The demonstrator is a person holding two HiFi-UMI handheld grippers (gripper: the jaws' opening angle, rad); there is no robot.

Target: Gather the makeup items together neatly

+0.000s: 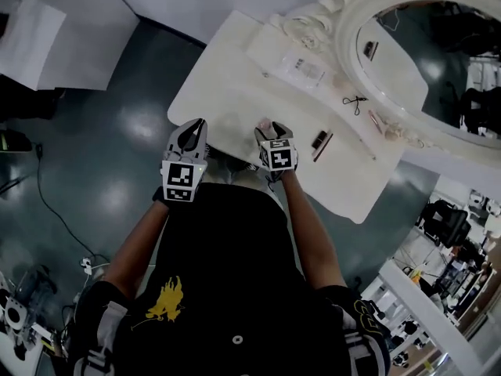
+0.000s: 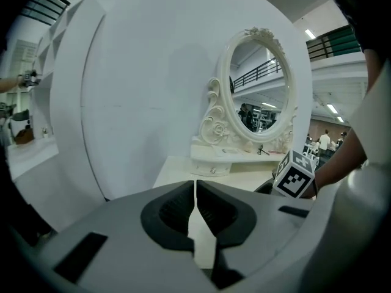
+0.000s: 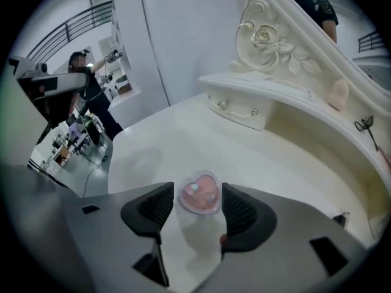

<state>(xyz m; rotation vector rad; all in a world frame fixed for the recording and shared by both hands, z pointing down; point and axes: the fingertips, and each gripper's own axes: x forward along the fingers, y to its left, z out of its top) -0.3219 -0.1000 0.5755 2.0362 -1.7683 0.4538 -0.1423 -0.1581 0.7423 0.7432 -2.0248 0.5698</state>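
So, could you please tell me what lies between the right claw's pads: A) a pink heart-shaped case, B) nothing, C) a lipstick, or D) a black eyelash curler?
A: the pink heart-shaped case lies on the tabletop inside the open right claw.

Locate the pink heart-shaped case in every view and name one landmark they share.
Head view: pink heart-shaped case at the near edge of the table, just ahead of the right hand-held gripper.
Left gripper view: not in it.
Right gripper view: low centre, between that gripper's open jaws.
Shared landmark: the carved white mirror frame.
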